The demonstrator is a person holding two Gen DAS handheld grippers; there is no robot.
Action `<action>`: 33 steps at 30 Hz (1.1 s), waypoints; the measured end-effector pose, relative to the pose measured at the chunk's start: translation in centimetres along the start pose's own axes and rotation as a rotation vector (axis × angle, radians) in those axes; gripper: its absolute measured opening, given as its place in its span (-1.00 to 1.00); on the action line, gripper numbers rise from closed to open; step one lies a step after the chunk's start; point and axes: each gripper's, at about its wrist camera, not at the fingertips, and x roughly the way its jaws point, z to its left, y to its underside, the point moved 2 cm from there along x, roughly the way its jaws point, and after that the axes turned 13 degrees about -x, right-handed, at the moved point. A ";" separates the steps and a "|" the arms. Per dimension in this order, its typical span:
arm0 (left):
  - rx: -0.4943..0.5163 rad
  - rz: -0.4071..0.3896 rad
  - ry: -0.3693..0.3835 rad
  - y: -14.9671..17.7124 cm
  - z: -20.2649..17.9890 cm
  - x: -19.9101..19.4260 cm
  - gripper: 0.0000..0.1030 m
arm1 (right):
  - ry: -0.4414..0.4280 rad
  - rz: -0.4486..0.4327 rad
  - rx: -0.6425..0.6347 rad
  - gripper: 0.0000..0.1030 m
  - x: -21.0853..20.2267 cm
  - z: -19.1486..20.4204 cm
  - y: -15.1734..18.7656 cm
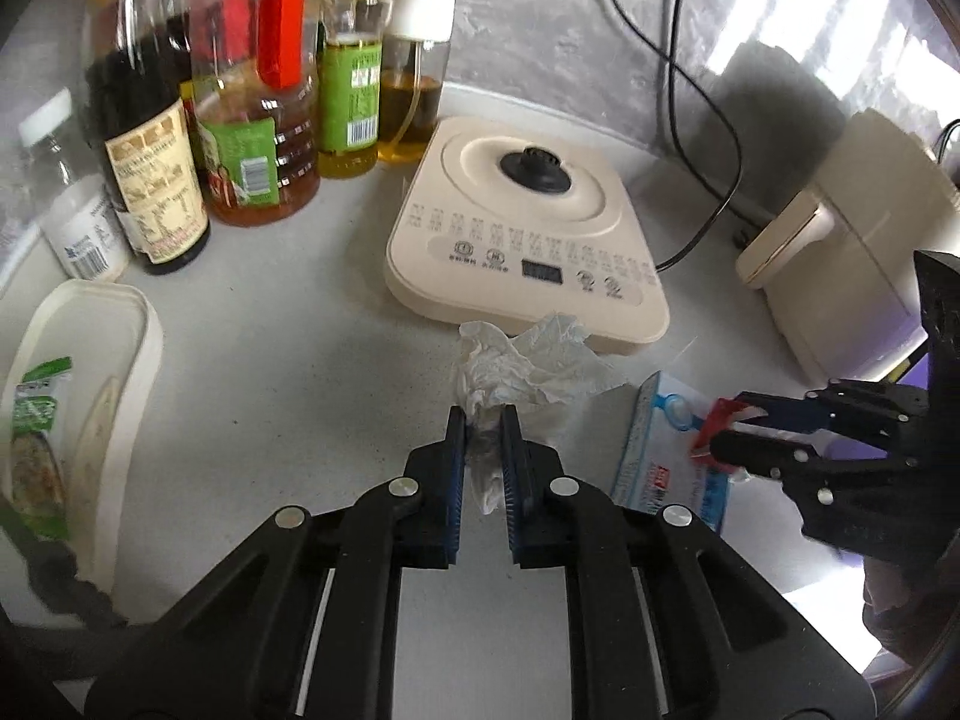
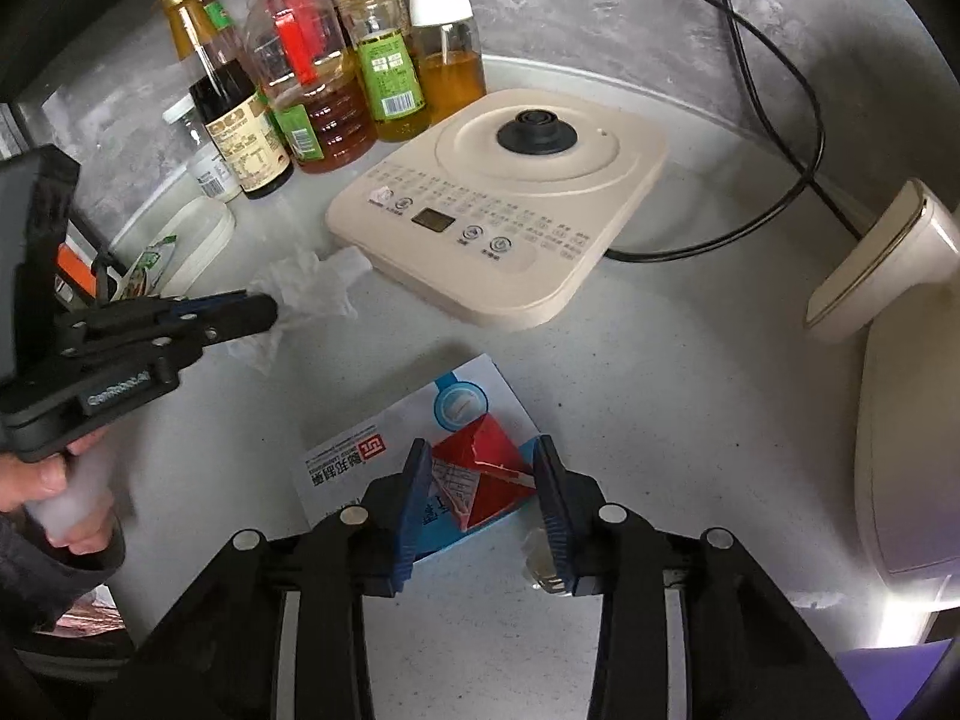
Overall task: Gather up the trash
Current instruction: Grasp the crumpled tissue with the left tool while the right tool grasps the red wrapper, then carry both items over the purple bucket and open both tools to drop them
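Crumpled tissue (image 1: 528, 366) pinched between closed left gripper (image 1: 483, 420) fingers, red carton (image 2: 480, 468) clamped in right gripper (image 2: 483, 456) above blue box (image 2: 384, 450)

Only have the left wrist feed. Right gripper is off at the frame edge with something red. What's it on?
Observer: A crushed red carton lying on the blue-and-white box. The right gripper straddles it, one finger on either side.
Operator: Clamped?
Observer: Can't tell. The carton fills the gap, but contact isn't clear.
Operator: Anything else nearby?
Observer: A small clear scrap on the counter, just under the right-hand finger.
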 end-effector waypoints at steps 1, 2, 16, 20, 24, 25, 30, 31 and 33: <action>0.002 -0.008 0.001 0.1 -0.2 -0.5 -0.77 | -0.003 -0.014 0.001 -0.66 -0.4 0.1 -0.1; 0.003 -0.016 0.003 0.1 -0.3 -0.9 -0.77 | -0.002 -0.026 -0.001 -0.69 -0.8 0.1 -0.2; 0.007 -0.117 0.021 1.6 -2.5 -7.2 -0.77 | -0.027 -0.099 0.004 -0.88 -4.6 1.4 0.1; -0.010 -0.119 0.007 2.6 -1.9 -8.1 -0.77 | -0.033 -0.098 0.000 -0.19 -3.7 2.2 0.2; -0.029 -0.135 -0.007 3.2 -1.2 -9.1 -0.77 | -0.012 -0.055 0.009 -0.30 -1.9 2.2 -0.1; -0.035 -0.143 -0.009 3.3 -0.9 -9.4 -0.77 | -0.010 -0.043 0.014 -0.37 -1.5 2.1 -0.1; -0.073 -0.174 -0.015 3.3 0.0 -10.2 -0.77 | -0.019 0.017 -0.014 -0.88 0.8 2.0 0.2; -0.078 -0.181 -0.015 3.3 0.0 -10.4 -0.77 | -0.013 0.010 -0.017 -0.97 0.6 1.9 0.1; -0.086 -0.191 -0.013 3.3 0.0 -10.7 -0.77 | -0.002 -0.017 -0.027 -0.97 -0.3 1.8 0.0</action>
